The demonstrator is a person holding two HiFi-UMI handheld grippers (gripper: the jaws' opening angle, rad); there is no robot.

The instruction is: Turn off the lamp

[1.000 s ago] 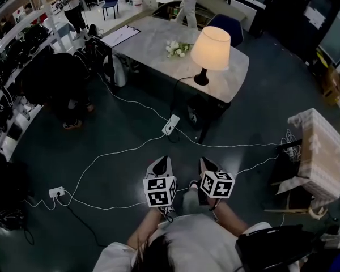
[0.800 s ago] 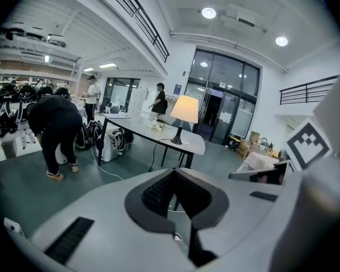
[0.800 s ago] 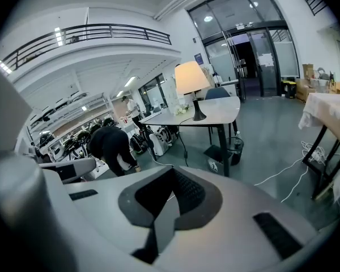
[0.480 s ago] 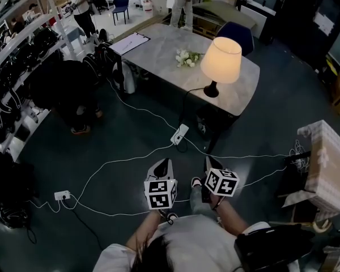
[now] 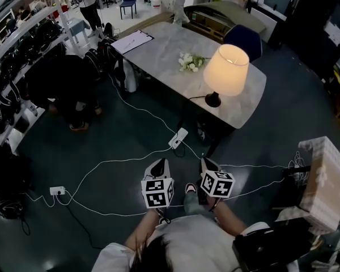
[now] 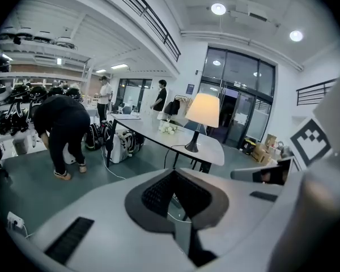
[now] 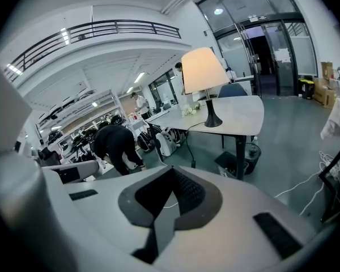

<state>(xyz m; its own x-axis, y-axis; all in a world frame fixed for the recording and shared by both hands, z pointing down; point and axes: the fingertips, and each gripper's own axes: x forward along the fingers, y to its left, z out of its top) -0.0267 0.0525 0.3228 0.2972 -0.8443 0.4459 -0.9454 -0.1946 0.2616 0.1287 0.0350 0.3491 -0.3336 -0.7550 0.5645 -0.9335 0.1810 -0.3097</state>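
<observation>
The lamp (image 5: 226, 69) is lit, with a cream shade and a black base, and stands near the right end of a grey table (image 5: 158, 47). It also shows in the left gripper view as the lamp (image 6: 203, 109) and in the right gripper view as the lamp (image 7: 203, 69), well ahead of both. My left gripper (image 5: 158, 166) and right gripper (image 5: 207, 164) are held side by side over the dark floor, far short of the table. The left gripper (image 6: 175, 177) and right gripper (image 7: 169, 174) both look shut with nothing in them.
A white power strip (image 5: 179, 137) and trailing white cables lie on the floor between me and the table. A flower bunch (image 5: 190, 61) and a clipboard (image 5: 133, 41) lie on the table. A person in black (image 5: 68, 78) bends at left. A pale box (image 5: 320, 171) stands at right.
The table and lamp have come nearer and shifted right and lower in the head view. Both grippers moved forward together and stay shut.
</observation>
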